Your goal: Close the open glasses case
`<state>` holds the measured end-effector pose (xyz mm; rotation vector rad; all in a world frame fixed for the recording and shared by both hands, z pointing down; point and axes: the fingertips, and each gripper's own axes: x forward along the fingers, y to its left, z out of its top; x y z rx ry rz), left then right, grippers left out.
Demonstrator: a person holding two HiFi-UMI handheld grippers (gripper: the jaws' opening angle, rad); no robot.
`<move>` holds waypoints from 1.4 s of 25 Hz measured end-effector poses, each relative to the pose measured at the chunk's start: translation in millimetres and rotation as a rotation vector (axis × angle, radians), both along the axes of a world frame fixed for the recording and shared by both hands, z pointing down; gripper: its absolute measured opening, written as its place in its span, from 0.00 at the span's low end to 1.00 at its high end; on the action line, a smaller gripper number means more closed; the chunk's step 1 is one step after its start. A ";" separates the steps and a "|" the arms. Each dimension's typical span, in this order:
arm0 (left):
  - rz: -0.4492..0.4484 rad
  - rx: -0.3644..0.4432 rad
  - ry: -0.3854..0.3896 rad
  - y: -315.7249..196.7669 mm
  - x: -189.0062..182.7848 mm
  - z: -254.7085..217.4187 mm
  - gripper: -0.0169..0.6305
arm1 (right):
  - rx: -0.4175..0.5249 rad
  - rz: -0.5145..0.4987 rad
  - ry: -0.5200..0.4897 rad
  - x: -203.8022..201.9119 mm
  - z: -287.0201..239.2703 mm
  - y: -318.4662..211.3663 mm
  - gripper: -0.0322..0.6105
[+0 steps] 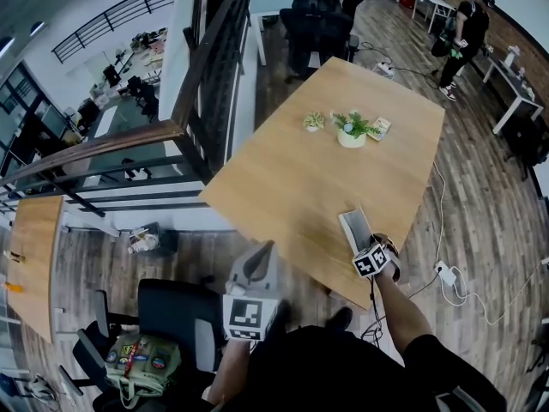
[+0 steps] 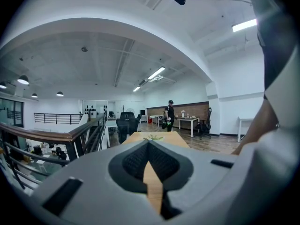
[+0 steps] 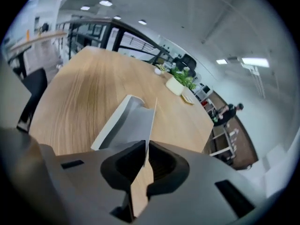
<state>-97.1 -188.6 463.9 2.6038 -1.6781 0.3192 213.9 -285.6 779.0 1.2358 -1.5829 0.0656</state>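
Note:
The grey glasses case point(image 1: 354, 227) lies open near the wooden table's point(image 1: 292, 178) near right edge. In the right gripper view its tray point(image 3: 123, 121) rests on the wood and its thin lid point(image 3: 152, 118) stands up on edge. My right gripper point(image 1: 369, 244) sits at the case's near end, and its jaws point(image 3: 145, 147) are shut on the lower edge of that lid. My left gripper point(image 1: 262, 251) hangs off the table's near left corner, apart from the case. It point(image 2: 148, 145) is shut with nothing in it and points level along the table.
A potted plant point(image 1: 351, 131), a smaller plant point(image 1: 314, 121) and a small card point(image 1: 380, 128) stand at the table's far end. A black chair point(image 1: 176, 316) with a bag point(image 1: 141, 363) is at lower left, beside a railing point(image 1: 202, 84). A cable and power strip point(image 1: 447, 275) lie on the floor.

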 end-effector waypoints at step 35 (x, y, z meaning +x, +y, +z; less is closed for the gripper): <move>0.073 -0.004 0.022 -0.3 12.2 3.2 0.02 | -0.141 0.111 -0.486 -58.5 20.5 28.8 0.07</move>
